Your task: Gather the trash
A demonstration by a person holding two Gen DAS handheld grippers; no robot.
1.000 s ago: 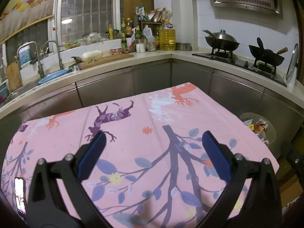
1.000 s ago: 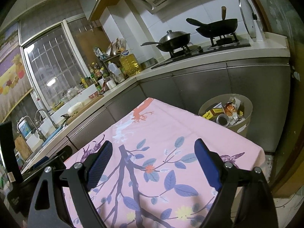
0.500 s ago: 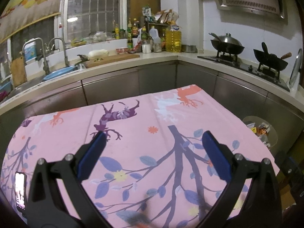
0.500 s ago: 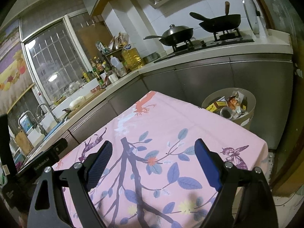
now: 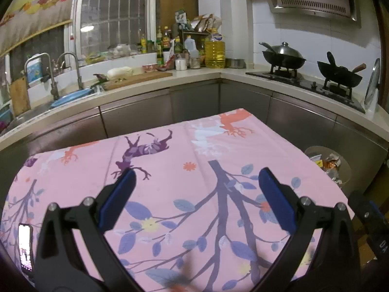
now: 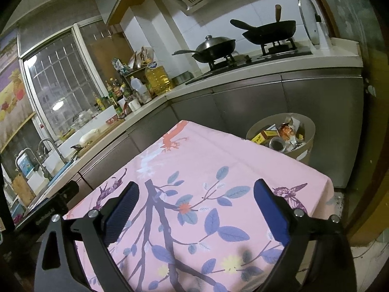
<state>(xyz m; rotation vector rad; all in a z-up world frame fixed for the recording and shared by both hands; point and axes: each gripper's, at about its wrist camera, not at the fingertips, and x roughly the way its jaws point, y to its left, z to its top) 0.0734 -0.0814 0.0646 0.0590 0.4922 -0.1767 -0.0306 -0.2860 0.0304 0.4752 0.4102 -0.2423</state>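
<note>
The trash (image 6: 283, 136) sits in a round bin (image 6: 308, 131) on the floor, just off the table's far right corner and against the steel cabinet fronts below the stove: a yellow box, an orange wrapper, a roll of tape and crumpled packets lie heaped inside it. No loose piece shows on the pink flowered tablecloth (image 5: 184, 177); only a phone (image 5: 25, 248) lies at the near left edge.

The right gripper (image 6: 195, 193) hangs over the table's right half with its jaws opening and nothing between the blue pads (image 6: 272, 209). The left gripper (image 5: 194, 185) hangs over the middle of the cloth, released and spread wide, also with nothing in it.

Judging by the bare cloth, the collecting looks finished or nearly so, and the step in hand seems to be a check for anything missed. To do it well, sweep both cameras along the near edge and the corners, which the gripper bodies hide from view. A dark blur at the near edge in both views may be a shadow or a scrap; I cannot tell which. Leave the phone alone.
</note>
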